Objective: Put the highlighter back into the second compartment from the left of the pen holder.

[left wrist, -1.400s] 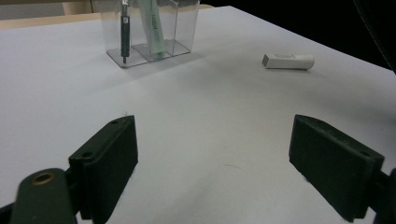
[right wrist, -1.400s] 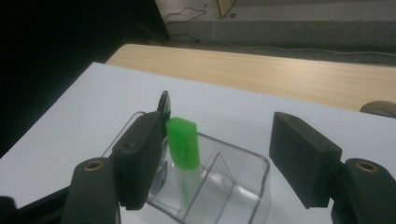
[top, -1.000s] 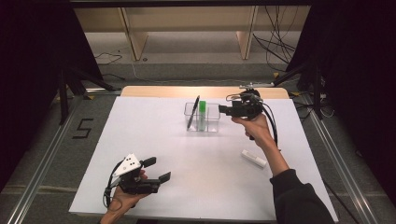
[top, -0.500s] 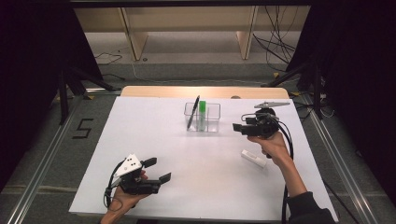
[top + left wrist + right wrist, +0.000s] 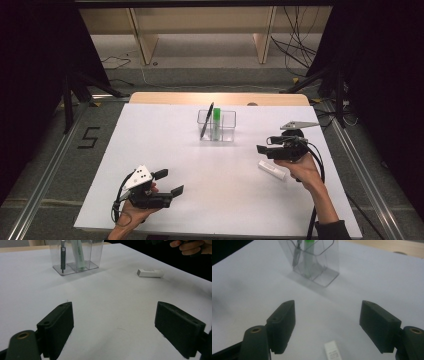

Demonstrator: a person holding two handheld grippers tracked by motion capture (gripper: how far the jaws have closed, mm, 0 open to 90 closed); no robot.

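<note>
A clear plastic holder [image 5: 227,131] stands at the table's far middle with a black pen [image 5: 206,120] and a green marker [image 5: 216,119] upright in it. A small white block [image 5: 272,170] lies flat on the table at the right. My right gripper [image 5: 263,149] hovers open just beyond that block, jaws pointing left, nothing between them. Its own view shows the white block [image 5: 332,351] below the open right gripper [image 5: 332,327] and the holder [image 5: 322,270] ahead. My left gripper [image 5: 169,183] rests open at the near left; in its view, the left gripper [image 5: 116,330] faces the holder [image 5: 75,257] and block [image 5: 150,272].
The white table [image 5: 165,145] has a wooden strip [image 5: 220,98] along its far edge. Metal rails run down both sides, and a floor mark "5" [image 5: 89,137] lies to the left. Shelving and cables stand beyond the table.
My right gripper has drawn back from beside the holder toward the near right and now hangs over the white block. The left gripper has stayed put.
</note>
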